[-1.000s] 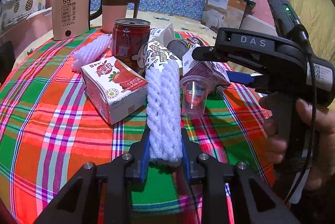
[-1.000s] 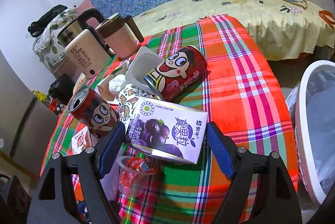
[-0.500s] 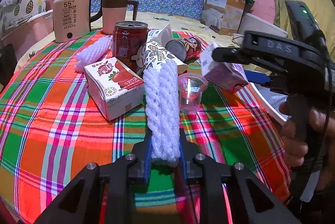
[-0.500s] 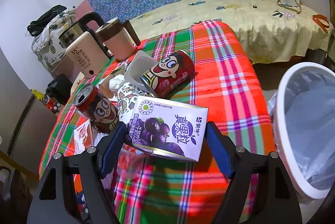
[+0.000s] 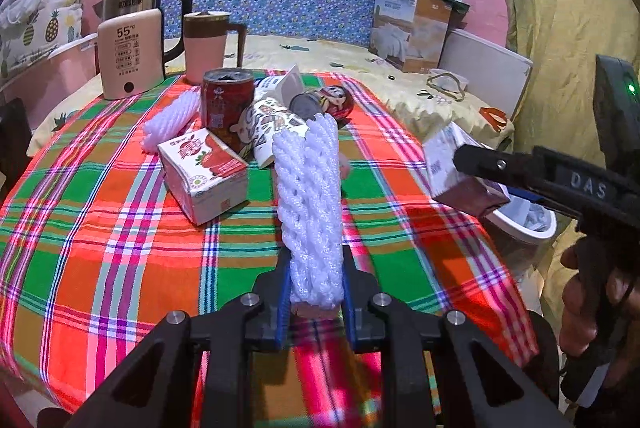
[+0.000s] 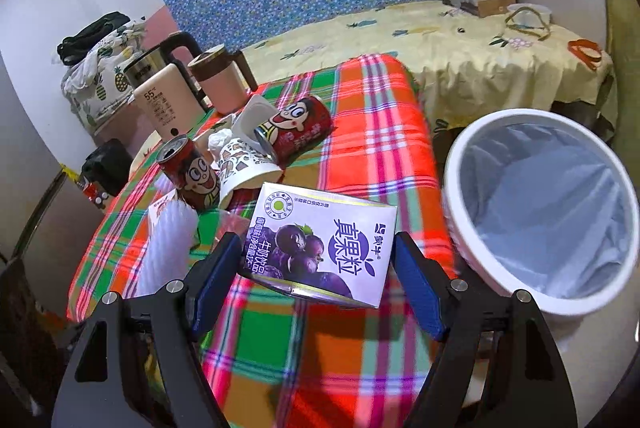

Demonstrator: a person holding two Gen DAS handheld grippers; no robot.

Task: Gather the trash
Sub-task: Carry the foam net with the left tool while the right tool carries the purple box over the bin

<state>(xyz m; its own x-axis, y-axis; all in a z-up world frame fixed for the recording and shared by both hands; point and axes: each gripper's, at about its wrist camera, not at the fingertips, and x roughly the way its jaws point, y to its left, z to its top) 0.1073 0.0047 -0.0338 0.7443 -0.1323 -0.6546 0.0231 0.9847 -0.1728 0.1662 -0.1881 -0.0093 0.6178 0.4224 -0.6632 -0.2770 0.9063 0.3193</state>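
Observation:
My left gripper [image 5: 314, 278] is shut on a white foam net sleeve [image 5: 310, 196] and holds it above the plaid tablecloth [image 5: 120, 228]. My right gripper [image 6: 318, 264] is shut on a purple blueberry milk carton [image 6: 320, 248], lifted near the table's right edge; it also shows in the left wrist view [image 5: 460, 176]. The white bin [image 6: 540, 212] with a grey liner stands on the floor just right of the carton. On the table lie a strawberry milk carton [image 5: 204, 172], an upright red can [image 5: 226, 100], a lying red can [image 5: 326, 100] and a patterned paper cup [image 5: 268, 124].
A second foam sleeve [image 5: 172, 120] lies at the back left. A kettle [image 5: 132, 52] and a pink mug [image 5: 208, 44] stand at the table's far edge. A bed with a yellow sheet [image 6: 460, 56] is behind the table.
My right gripper has lifted the purple carton off the pile and carried it right toward the bin. My left gripper has raised the foam sleeve slightly.

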